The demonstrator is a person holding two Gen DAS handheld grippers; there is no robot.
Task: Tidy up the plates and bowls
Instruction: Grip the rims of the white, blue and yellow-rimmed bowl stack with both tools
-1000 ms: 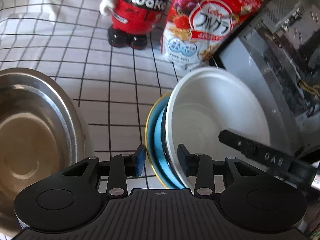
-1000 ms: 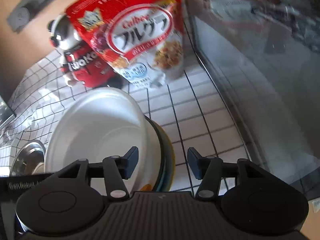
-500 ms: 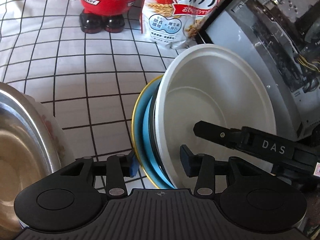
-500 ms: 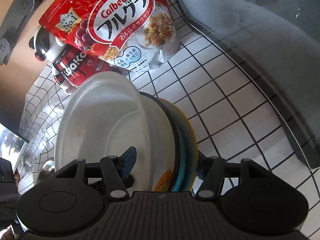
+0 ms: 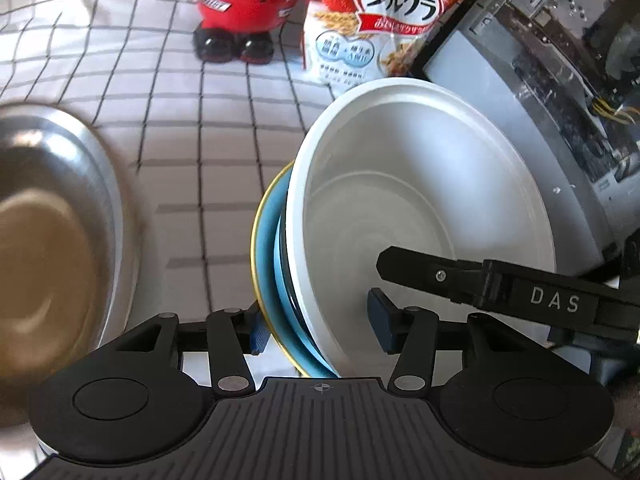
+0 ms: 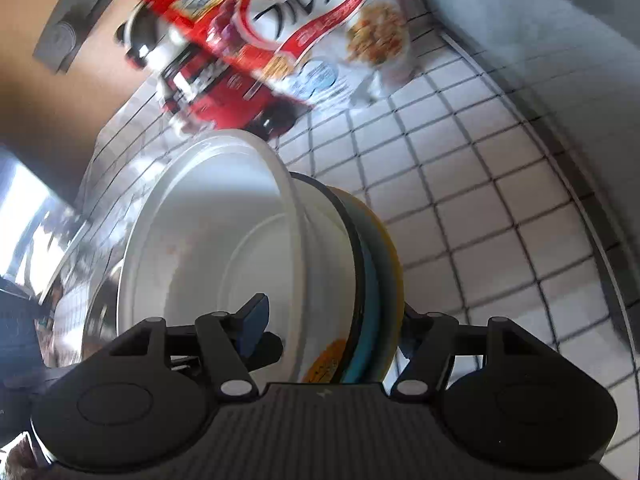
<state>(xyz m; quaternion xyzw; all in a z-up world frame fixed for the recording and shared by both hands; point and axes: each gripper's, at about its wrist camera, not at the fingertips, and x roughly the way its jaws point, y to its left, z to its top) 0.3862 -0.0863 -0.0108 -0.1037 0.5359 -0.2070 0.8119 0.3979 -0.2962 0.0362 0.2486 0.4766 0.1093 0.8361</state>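
Note:
A stack of a white bowl (image 5: 424,200), a blue plate (image 5: 280,276) and a yellow-rimmed plate (image 5: 256,240) is held tilted on edge above the checked tablecloth. My left gripper (image 5: 320,324) straddles the stack's rim, jaws wide, one pad either side; I cannot tell if they press it. My right gripper (image 6: 332,328) straddles the opposite rim of the same stack (image 6: 248,248) in the same way. A steel bowl (image 5: 44,224) sits at the left.
A red cereal bag (image 5: 372,20) and a red figure-shaped bottle (image 5: 240,4) stand at the back. A grey computer case (image 5: 560,80) stands on the right. The tablecloth (image 5: 192,152) lies between the steel bowl and the stack.
Both grippers have slid further onto the stack's rim, and the stack has tilted up on edge. The view has shifted, and the steel bowl shows larger again at left.

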